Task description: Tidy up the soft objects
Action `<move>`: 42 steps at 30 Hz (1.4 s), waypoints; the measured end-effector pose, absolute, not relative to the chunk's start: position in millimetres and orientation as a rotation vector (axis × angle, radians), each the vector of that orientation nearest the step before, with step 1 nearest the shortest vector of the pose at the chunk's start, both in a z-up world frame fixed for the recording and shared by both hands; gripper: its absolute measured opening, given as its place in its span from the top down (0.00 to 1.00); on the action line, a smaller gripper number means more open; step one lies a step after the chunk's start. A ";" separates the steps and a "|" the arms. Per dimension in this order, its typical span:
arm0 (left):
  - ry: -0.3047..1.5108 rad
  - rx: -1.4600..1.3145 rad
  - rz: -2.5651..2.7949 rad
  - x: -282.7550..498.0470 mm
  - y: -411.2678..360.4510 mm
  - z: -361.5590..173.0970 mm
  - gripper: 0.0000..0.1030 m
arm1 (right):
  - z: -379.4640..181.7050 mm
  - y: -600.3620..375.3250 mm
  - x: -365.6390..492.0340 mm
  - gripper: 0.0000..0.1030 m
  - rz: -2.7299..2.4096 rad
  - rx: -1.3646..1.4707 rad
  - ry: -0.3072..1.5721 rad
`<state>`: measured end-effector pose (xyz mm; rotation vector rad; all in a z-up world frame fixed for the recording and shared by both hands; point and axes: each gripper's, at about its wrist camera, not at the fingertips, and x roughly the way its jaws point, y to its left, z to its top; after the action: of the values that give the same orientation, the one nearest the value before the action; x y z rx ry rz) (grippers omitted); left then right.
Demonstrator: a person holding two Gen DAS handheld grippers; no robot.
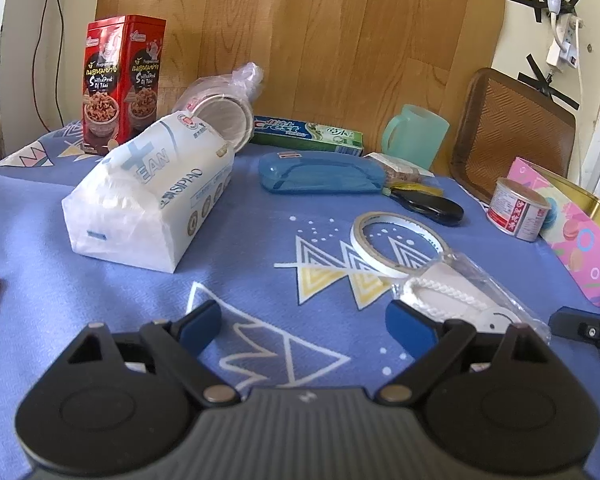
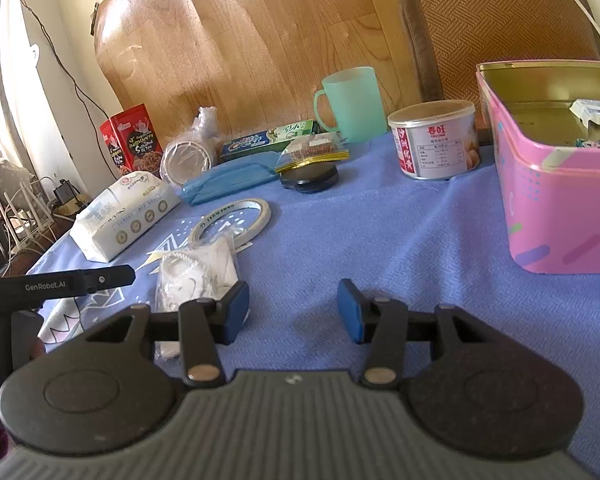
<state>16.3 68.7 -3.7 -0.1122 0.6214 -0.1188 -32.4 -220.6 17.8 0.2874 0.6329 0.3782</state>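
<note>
A white soft tissue pack (image 1: 148, 200) lies on the blue tablecloth, ahead and left of my left gripper (image 1: 304, 326), which is open and empty. The pack also shows in the right wrist view (image 2: 124, 216). A clear bag with a white cord item (image 1: 460, 296) lies by the left gripper's right finger and touches the right gripper's left finger (image 2: 196, 272). My right gripper (image 2: 294, 310) is open and empty above bare cloth. An open pink tin box (image 2: 560, 168) stands at the right with small packets inside.
A tape ring (image 1: 396, 240), blue case (image 1: 320, 172), toothpaste box (image 1: 308, 134), red snack box (image 1: 120, 80), green mug (image 2: 348, 100), canned food (image 2: 436, 140), black round object (image 2: 310, 178) and bagged cups (image 2: 188, 156) crowd the table's back. The left gripper's body (image 2: 60, 280) shows at the left.
</note>
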 end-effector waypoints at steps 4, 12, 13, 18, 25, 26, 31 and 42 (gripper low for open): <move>0.621 -0.113 -0.119 16.4 68.6 -3.7 0.10 | 18.0 -220.5 -32.3 0.50 0.378 0.285 0.633; 0.622 -0.113 -0.119 16.9 69.1 -3.6 0.10 | 18.3 -220.7 -32.1 0.50 0.379 0.285 0.633; 0.622 -0.114 -0.118 16.9 69.0 -3.6 0.10 | 18.3 -220.9 -32.1 0.50 0.379 0.285 0.633; 0.624 -0.113 -0.120 16.7 67.8 -4.0 0.10 | 18.4 -220.8 -32.0 0.50 0.379 0.285 0.633; 0.629 -0.113 -0.129 17.8 68.4 -4.8 0.10 | 18.4 -220.5 -31.8 0.50 0.379 0.284 0.633; 0.629 -0.113 -0.129 17.8 68.6 -4.7 0.10 | 18.3 -220.6 -31.8 0.50 0.379 0.284 0.633; 0.630 -0.114 -0.127 17.1 68.1 -4.0 0.10 | 18.5 -220.9 -31.9 0.50 0.379 0.286 0.632; 0.636 -0.188 -0.170 15.6 79.3 -1.0 0.10 | 19.7 -217.3 -32.0 0.50 0.377 0.264 0.633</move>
<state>15.6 79.3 -1.0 -0.1884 0.6360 -0.1697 -32.0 -217.3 19.7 0.2639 0.6328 0.3768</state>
